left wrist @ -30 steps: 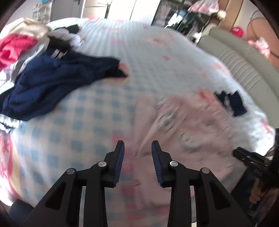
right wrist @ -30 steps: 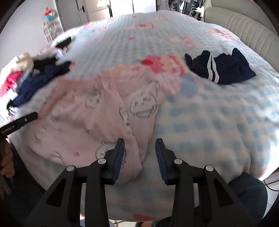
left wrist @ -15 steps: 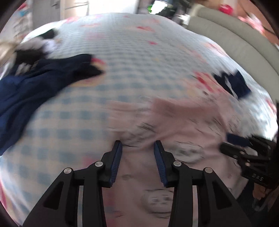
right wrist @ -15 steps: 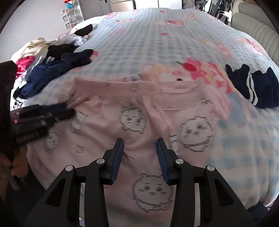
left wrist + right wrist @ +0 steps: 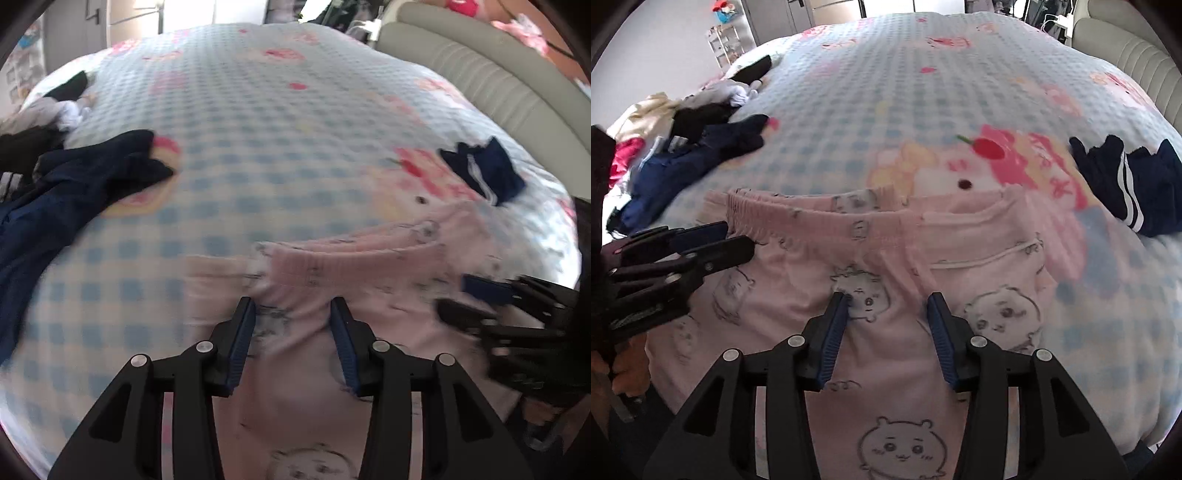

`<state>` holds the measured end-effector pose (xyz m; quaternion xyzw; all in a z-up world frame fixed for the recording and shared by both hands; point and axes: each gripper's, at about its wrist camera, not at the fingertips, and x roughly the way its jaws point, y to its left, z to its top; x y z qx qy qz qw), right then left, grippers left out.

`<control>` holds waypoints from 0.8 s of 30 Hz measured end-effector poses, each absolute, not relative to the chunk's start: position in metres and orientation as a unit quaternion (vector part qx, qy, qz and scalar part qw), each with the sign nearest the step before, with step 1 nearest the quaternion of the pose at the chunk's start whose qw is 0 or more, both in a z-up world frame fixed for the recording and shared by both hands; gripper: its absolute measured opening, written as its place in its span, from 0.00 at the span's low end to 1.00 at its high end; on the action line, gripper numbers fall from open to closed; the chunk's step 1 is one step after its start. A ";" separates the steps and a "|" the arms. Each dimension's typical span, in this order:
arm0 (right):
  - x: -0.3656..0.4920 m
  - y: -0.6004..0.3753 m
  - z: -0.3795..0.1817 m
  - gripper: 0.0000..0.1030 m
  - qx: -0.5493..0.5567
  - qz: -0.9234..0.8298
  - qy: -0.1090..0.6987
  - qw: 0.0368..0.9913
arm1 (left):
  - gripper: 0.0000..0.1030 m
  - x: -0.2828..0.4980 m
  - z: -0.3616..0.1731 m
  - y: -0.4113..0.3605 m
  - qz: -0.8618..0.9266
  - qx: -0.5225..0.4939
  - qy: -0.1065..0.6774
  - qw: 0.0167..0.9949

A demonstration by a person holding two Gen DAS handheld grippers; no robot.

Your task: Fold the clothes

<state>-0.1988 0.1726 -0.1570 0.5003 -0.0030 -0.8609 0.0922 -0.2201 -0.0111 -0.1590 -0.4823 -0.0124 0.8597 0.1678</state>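
Blue-checked bedding [image 5: 258, 177] fills the left wrist view, where the left gripper [image 5: 291, 317] hovers with fingers wide over pink pajama pants [image 5: 332, 266]; no writing is legible. From the right wrist, the right gripper [image 5: 886, 310], equally wide and empty, hangs above the pants' cartoon-animal print, near a navy striped garment [image 5: 1126, 184].

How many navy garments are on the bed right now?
2: a small white-striped navy piece near the right edge by the headboard, and a larger navy garment at the left pile. More may be buried in that pile.
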 end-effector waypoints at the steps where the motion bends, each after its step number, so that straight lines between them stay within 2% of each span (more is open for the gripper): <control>1: -0.197 0.178 -0.156 0.42 0.498 -0.863 -0.006 0.087 | 0.44 -0.221 -0.156 -0.017 0.862 -0.480 -0.021 0.163; 4: -0.194 0.195 -0.150 0.42 0.493 -0.867 -0.017 0.070 | 0.44 -0.219 -0.146 -0.030 0.868 -0.472 -0.041 0.148; 6: -0.190 0.198 -0.142 0.43 0.487 -0.870 -0.025 0.070 | 0.43 -0.208 -0.133 -0.027 0.884 -0.446 -0.023 0.139; 10: -0.170 0.183 -0.121 0.46 0.460 -0.884 -0.005 0.082 | 0.43 -0.179 -0.114 -0.019 0.888 -0.423 -0.040 0.175; 17: -0.136 0.153 -0.136 0.47 0.477 -0.872 0.001 0.114 | 0.43 -0.147 -0.134 -0.004 0.868 -0.452 -0.051 0.197; 24: -0.115 0.179 -0.143 0.46 0.487 -0.870 -0.008 0.080 | 0.43 -0.127 -0.144 -0.013 0.863 -0.465 -0.064 0.186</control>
